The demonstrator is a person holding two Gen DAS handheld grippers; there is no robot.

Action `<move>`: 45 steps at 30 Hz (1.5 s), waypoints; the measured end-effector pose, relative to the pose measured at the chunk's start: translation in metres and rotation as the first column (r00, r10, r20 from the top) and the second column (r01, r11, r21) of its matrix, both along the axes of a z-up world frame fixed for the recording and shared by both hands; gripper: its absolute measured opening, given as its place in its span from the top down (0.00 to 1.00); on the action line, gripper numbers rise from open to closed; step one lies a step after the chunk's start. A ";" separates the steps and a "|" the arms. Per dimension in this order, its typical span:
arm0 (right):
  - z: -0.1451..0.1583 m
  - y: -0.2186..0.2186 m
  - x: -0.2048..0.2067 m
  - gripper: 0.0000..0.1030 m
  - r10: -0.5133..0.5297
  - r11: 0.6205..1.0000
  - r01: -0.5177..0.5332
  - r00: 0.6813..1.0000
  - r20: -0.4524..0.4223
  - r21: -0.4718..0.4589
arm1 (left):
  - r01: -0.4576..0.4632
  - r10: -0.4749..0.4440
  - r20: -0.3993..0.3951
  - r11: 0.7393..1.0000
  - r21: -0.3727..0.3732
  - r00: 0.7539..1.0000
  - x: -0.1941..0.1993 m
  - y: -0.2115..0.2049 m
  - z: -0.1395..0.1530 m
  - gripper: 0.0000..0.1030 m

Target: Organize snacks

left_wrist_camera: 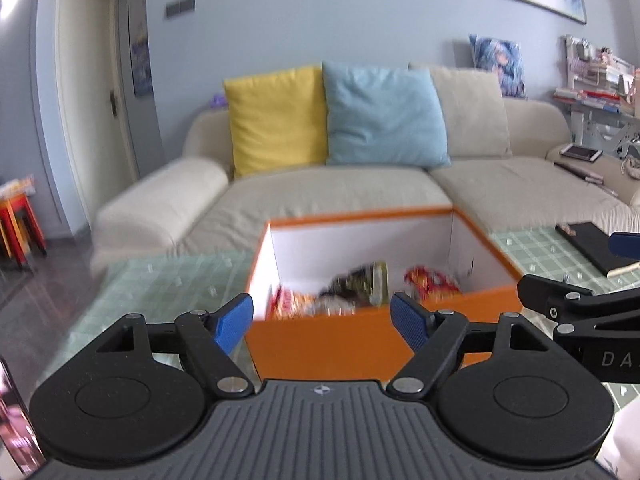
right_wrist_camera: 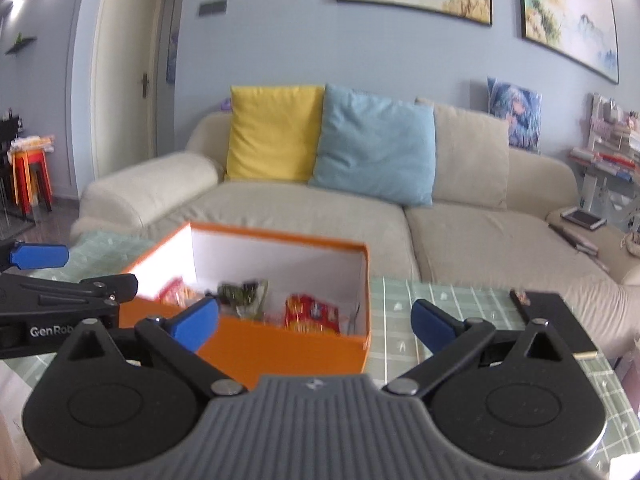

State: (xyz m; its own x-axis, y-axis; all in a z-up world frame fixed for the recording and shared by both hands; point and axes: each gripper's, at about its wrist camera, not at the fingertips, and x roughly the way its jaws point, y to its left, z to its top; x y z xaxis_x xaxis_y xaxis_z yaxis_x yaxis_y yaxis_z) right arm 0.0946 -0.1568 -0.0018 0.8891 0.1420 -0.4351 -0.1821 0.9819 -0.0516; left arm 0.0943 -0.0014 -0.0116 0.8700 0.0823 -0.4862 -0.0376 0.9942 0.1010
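Note:
An orange box with white inner walls stands on the green checked table; it also shows in the right wrist view. Inside lie a red snack pack, a dark green and gold pack and a red-orange pack. The same packs show in the right wrist view: red, dark green, red-orange. My left gripper is open and empty just in front of the box. My right gripper is open and empty near the box's front right corner.
A black flat object lies on the table to the right of the box. A beige sofa with yellow, blue and beige cushions stands behind the table. Red and orange stools stand at the far left.

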 end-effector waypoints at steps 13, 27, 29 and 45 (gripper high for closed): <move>-0.030 0.004 0.012 0.04 0.009 1.000 -0.009 0.999 -0.045 0.013 | -0.023 0.024 -0.038 0.999 0.025 0.999 0.003 0.004 -0.020 0.11; -0.029 0.007 0.006 0.04 0.055 0.998 -0.054 0.997 -0.046 0.016 | -0.021 0.021 -0.055 1.000 0.011 0.998 0.000 0.006 -0.016 0.11; -0.029 0.005 0.006 0.04 0.055 0.998 -0.054 0.997 -0.048 0.023 | -0.022 0.023 -0.055 1.000 0.011 0.998 -0.001 0.006 -0.016 0.11; -0.030 0.004 0.007 0.04 0.064 0.997 -0.063 0.997 -0.048 0.033 | -0.012 0.014 -0.063 1.000 0.026 0.998 -0.001 0.001 -0.017 0.11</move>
State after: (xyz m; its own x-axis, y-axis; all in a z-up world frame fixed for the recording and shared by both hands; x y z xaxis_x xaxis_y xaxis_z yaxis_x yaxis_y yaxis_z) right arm 0.1020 -0.1533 -0.0323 0.8557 0.2119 -0.4722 -0.2458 0.9693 -0.0104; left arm 0.0930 -0.0005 -0.0285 0.8363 0.1065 -0.5378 -0.0434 0.9907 0.1287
